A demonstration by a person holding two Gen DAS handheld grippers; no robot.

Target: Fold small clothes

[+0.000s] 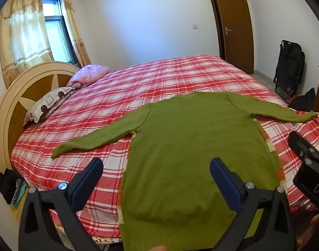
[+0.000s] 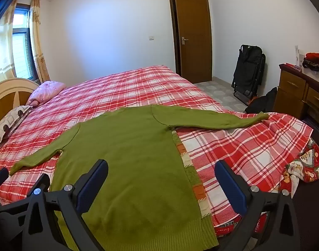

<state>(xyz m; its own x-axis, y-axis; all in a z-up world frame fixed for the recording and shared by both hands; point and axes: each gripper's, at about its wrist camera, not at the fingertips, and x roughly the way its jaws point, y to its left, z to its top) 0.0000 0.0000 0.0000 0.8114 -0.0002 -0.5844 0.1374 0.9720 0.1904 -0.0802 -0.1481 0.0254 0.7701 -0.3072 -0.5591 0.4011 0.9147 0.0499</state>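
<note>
Because folding goes best from a flat start, we have the green sweater (image 1: 193,146) spread face down on the red plaid bedspread (image 1: 121,92), its ribbed hem (image 2: 180,232) at the near edge of the bed and its collar pointing away toward the far side. Both sleeves lie stretched outward, the left sleeve (image 1: 92,140) reaching toward the headboard (image 1: 23,96) and the right sleeve (image 2: 214,117) running out toward the corner of the bed, so each can be turned in over the body without dragging the rest. We hold the left gripper (image 1: 156,175) above the lower left part of the sweater with its jaws spread wide and nothing between them; the right gripper (image 2: 161,177) hangs the same way over the lower right edge, also parted and empty. We judge this as the stance before a first fold, each tool near the side it will serve. A strip of patterned knit (image 2: 188,163) peeks out along the right side seam, which suggests the garment has a contrasting front lying underneath. Two pillows (image 1: 54,100) sit well apart by the headboard, clear of our working space. Soft knit slumps easily, so pinching the fabric near an edge seems the safer choice.
</note>
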